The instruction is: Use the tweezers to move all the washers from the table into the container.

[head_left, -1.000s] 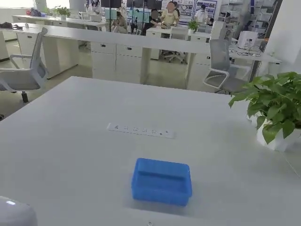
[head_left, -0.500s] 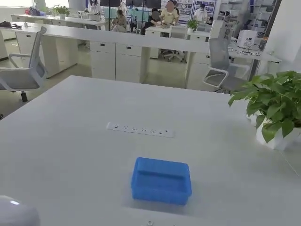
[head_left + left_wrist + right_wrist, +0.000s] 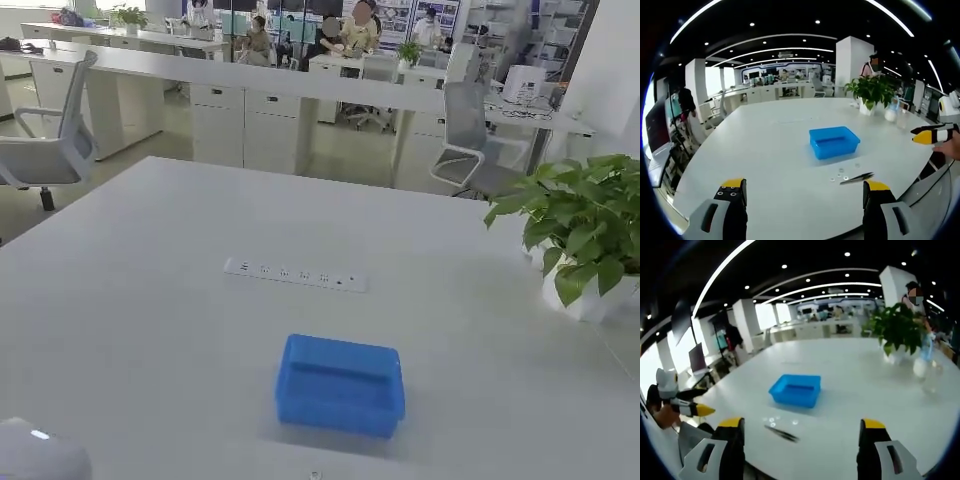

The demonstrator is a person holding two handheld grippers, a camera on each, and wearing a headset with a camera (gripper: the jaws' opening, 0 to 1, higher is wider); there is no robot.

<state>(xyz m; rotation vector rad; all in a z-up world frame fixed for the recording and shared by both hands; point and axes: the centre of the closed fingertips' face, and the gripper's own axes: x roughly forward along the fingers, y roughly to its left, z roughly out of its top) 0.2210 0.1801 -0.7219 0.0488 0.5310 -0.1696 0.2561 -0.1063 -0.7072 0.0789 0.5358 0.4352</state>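
A blue rectangular container (image 3: 340, 385) stands open on the white table (image 3: 150, 300), near the front edge. In the left gripper view, several small washers (image 3: 842, 173) lie just in front of the container (image 3: 834, 141), and dark tweezers (image 3: 856, 177) lie flat beside them. The right gripper view has the same washers (image 3: 777, 420) and tweezers (image 3: 782, 434) before the container (image 3: 795, 389). My left gripper (image 3: 802, 192) is open and holds nothing, well back from the washers. My right gripper (image 3: 801, 430) is also open and holds nothing. Each gripper shows in the other's view: right gripper (image 3: 935, 136), left gripper (image 3: 687, 407).
A white power strip (image 3: 295, 275) is set into the table beyond the container. A potted green plant (image 3: 590, 235) stands at the right edge. A white rounded gripper housing (image 3: 35, 455) pokes in at the bottom left corner. Office chairs, desks and people are farther back.
Only the head camera has shifted slightly; the container and the rest of the table look the same.
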